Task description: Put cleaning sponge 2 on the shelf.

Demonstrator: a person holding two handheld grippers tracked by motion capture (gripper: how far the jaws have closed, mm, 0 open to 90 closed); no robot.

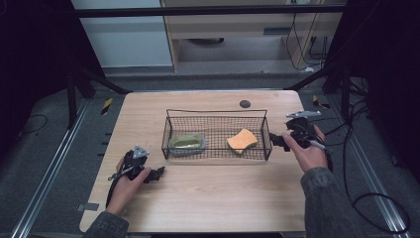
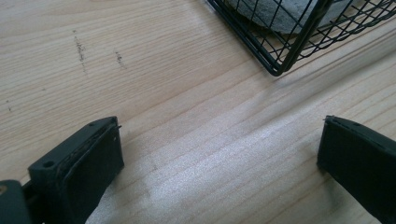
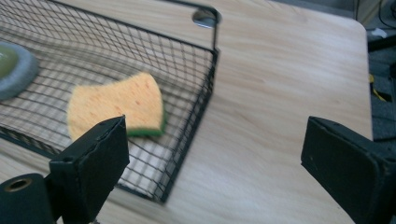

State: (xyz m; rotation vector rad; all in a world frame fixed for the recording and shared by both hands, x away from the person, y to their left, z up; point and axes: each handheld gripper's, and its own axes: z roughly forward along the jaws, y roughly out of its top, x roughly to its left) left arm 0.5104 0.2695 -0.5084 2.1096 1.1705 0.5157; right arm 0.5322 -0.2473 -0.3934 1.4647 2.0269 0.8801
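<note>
A black wire basket (image 1: 217, 115) stands in the middle of the wooden table (image 1: 208, 193). Inside it lie an orange sponge with a green underside (image 1: 241, 141) at the right and a grey-rimmed green pad (image 1: 187, 143) at the left. My left gripper (image 1: 159, 174) rests on the table near the basket's front left corner (image 2: 276, 71), jaws wide apart over bare wood. My right gripper (image 1: 276, 140) hovers just outside the basket's right end, open, with the orange sponge (image 3: 117, 105) beyond the wire wall (image 3: 196, 116).
A round dark grommet (image 1: 244, 103) sits in the table behind the basket. Cables trail over the floor at the right (image 1: 376, 198). Dark frame legs stand at both back corners. Bare wood spreads in front of the basket.
</note>
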